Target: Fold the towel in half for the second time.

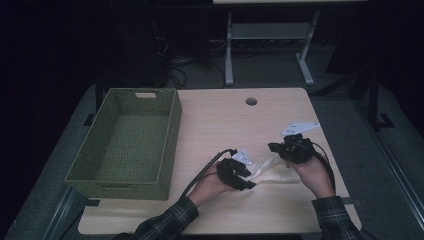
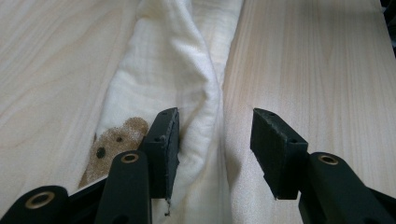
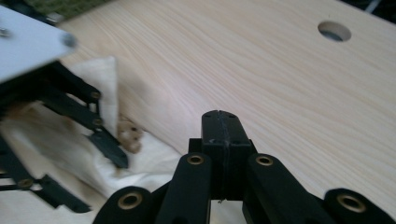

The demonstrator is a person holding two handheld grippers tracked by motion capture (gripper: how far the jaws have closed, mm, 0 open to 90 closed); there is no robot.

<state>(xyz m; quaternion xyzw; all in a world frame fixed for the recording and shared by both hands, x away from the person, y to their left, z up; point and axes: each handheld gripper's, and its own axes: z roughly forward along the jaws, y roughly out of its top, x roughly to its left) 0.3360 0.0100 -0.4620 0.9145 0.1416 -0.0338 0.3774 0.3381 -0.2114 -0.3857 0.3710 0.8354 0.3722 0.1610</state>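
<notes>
A cream cloth (image 1: 272, 172) lies crumpled on the wooden table (image 1: 225, 125) between my two hands. It carries a small brown bear print (image 2: 114, 142). My left gripper (image 1: 250, 184) rests at the cloth's left end, jaws open. In the left gripper view a raised fold of the cloth (image 2: 173, 70) runs up between the jaws of the left gripper (image 2: 215, 123), beside one pad and not pinched. My right gripper (image 1: 274, 147) hovers above the cloth's right part, and in the right gripper view its jaws (image 3: 220, 116) are shut together with nothing between them. That view also shows the cloth (image 3: 149, 163) and the left gripper (image 3: 93, 179).
A green woven basket (image 1: 172, 135) stands on the left part of the table, with nothing in it. A round cable hole (image 1: 251, 101) sits near the far edge. Bare wood lies between the basket and the hands. Beyond the table are a dark floor and a white stand.
</notes>
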